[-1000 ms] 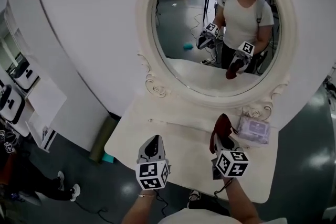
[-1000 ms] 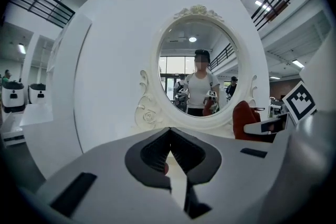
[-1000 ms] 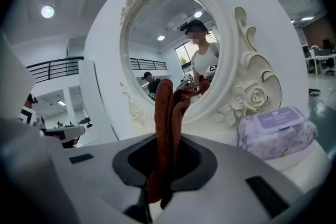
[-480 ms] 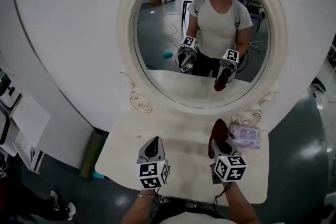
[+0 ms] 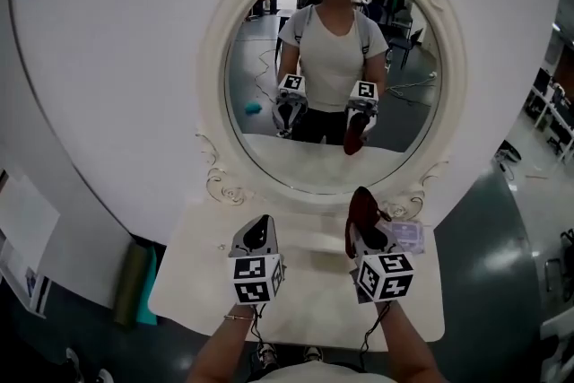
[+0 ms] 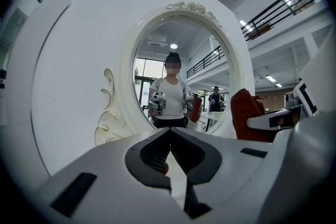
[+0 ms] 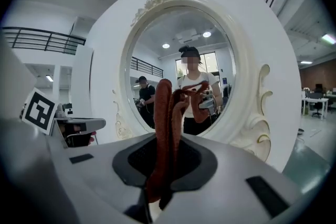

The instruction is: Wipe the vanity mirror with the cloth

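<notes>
An oval vanity mirror (image 5: 334, 76) in an ornate cream frame stands on a white vanity table (image 5: 193, 265) against a white wall. My right gripper (image 5: 363, 230) is shut on a dark red cloth (image 5: 362, 209) that sticks up past its jaws, held above the table in front of the mirror's lower rim. In the right gripper view the cloth (image 7: 167, 128) hangs pinched between the jaws, with the mirror (image 7: 181, 68) straight ahead. My left gripper (image 5: 257, 238) is shut with nothing in it, level with the right one. The left gripper view faces the mirror (image 6: 176, 73) too.
A clear packet of wipes (image 5: 405, 234) lies on the table at the back right, beside the frame's foot. A green roll (image 5: 132, 282) leans on the floor left of the table. The mirror reflects a person holding both grippers.
The head view has swung left and up, so the mirror now sits centred and its top ornament shows. Both grippers keep their places over the table, the cloth still pinched.
</notes>
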Available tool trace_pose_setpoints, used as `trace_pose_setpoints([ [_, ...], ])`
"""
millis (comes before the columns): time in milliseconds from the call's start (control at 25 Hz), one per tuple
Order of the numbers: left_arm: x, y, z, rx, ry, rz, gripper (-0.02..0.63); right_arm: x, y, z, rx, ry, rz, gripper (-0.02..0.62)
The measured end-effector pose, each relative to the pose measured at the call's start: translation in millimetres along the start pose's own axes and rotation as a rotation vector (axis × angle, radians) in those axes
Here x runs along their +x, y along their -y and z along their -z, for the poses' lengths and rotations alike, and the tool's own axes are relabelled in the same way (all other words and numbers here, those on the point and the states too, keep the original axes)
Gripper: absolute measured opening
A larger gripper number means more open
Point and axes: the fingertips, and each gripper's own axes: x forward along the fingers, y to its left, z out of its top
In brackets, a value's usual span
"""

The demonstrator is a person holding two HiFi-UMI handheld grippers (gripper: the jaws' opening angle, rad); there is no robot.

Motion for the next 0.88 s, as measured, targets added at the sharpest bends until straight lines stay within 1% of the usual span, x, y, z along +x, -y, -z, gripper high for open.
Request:
trace_pose_setpoints([
  [160,9,-3,-29,0.014,0.02,0.024,0.011,11,-17,-36,-0.1,0.01,-0.043,0.063],
  [280,13,-3,-64,0.081,0.053,0.045,0.011,20,-31,-63,-0.182,0.012,-0.086,0.063],
  [400,16,-9,-108,0.135,0.1,0.047,0.011,29,-42,-99,-0.28,0.038,-0.101,0.063],
  [600,17,-30,-184,0.24,0.195,-0.006,0.011,38,-61,-177,-0.471,0.107,-0.086,0.063],
  [760,20,-45,-230,0.245,0.239,-0.03,0.011,48,-80,-236,-0.576,0.162,-0.066,0.063],
  [880,27,-49,-254,0.276,0.243,-0.033,0.011,55,-93,-272,-0.636,0.183,-0.045,0.063],
])
